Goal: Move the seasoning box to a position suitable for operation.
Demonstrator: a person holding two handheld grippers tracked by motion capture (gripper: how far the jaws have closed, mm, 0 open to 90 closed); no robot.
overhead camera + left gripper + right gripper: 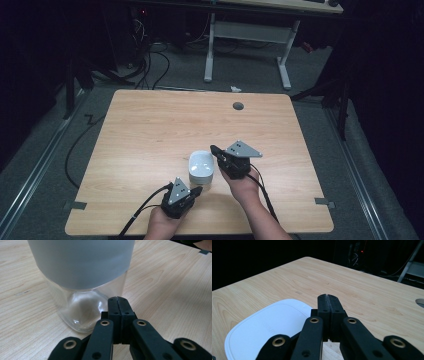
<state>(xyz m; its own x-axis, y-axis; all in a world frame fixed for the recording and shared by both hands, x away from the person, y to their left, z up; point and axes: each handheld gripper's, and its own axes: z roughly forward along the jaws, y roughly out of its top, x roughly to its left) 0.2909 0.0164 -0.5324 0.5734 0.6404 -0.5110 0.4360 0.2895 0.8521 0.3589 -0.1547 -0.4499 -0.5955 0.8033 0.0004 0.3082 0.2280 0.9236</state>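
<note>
A clear container with a white lid (201, 166) stands on the wooden table (150, 130) near its front middle. In the left gripper view its clear lower body (82, 307) and pale lid band (82, 262) are very close. My left gripper (196, 190) is shut and empty, its tips (117, 299) close to the container's lower wall on its near side. My right gripper (215, 150) is shut and empty too, its tips (328, 297) just beside and above the white lid (267, 332) at the container's right.
A round cable hole (238, 106) sits near the table's far edge. A white desk frame (250, 45) and cables lie on the floor beyond. Tape marks (325, 202) sit at the front corners. Bare wood spreads to the left and far side.
</note>
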